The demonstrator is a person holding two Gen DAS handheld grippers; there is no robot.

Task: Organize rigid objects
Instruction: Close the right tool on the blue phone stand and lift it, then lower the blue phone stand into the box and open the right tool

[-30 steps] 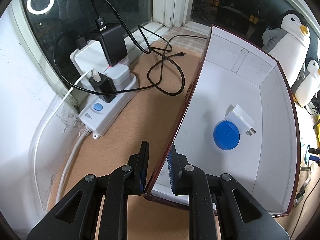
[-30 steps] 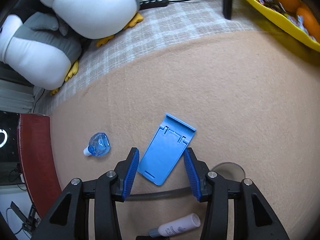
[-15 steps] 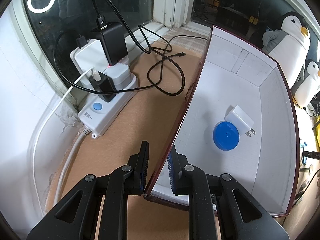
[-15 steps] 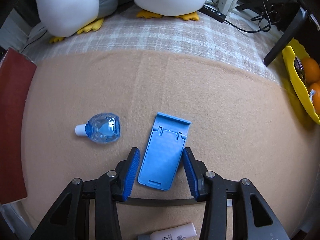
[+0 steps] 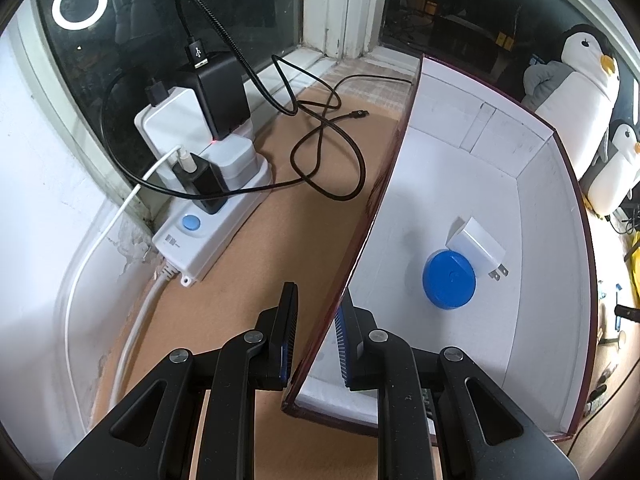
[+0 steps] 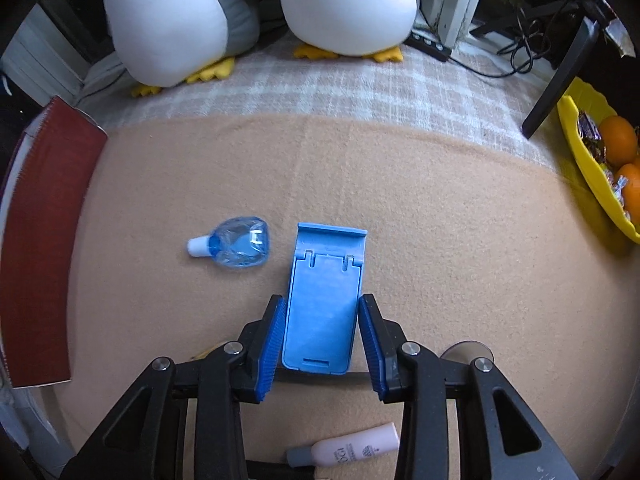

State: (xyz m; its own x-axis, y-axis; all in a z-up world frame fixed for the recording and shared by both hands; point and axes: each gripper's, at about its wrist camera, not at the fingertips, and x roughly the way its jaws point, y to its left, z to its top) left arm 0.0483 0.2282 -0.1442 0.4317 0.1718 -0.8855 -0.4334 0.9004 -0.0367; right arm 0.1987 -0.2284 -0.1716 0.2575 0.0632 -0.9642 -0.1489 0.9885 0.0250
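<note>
Left wrist view looks along a tan felt-covered surface (image 5: 256, 264) running to a dark window (image 5: 248, 8), with a white power strip (image 5: 208, 216) loaded with chargers and a black cable (image 5: 332, 152) coiled on the felt at the left. At the right stands a box (image 5: 536, 184), dark red outside and white inside; on its floor lie a blue round lid (image 5: 449, 280) and a white plug adapter (image 5: 478, 245), touching each other. The left gripper (image 5: 316, 340) straddles the box's near left wall, one finger outside and one inside, jaws slightly apart around it. In the right wrist view, two plush penguins (image 6: 256, 8) sit at the far edge and a yellow tray (image 6: 588, 176) of oranges at the right. The right gripper (image 6: 322, 344) has its jaws apart either side of a blue phone stand (image 6: 324, 300) lying flat; whether the pads touch it I cannot tell. A small blue bottle (image 6: 236, 247) lies just left of the stand.
</note>
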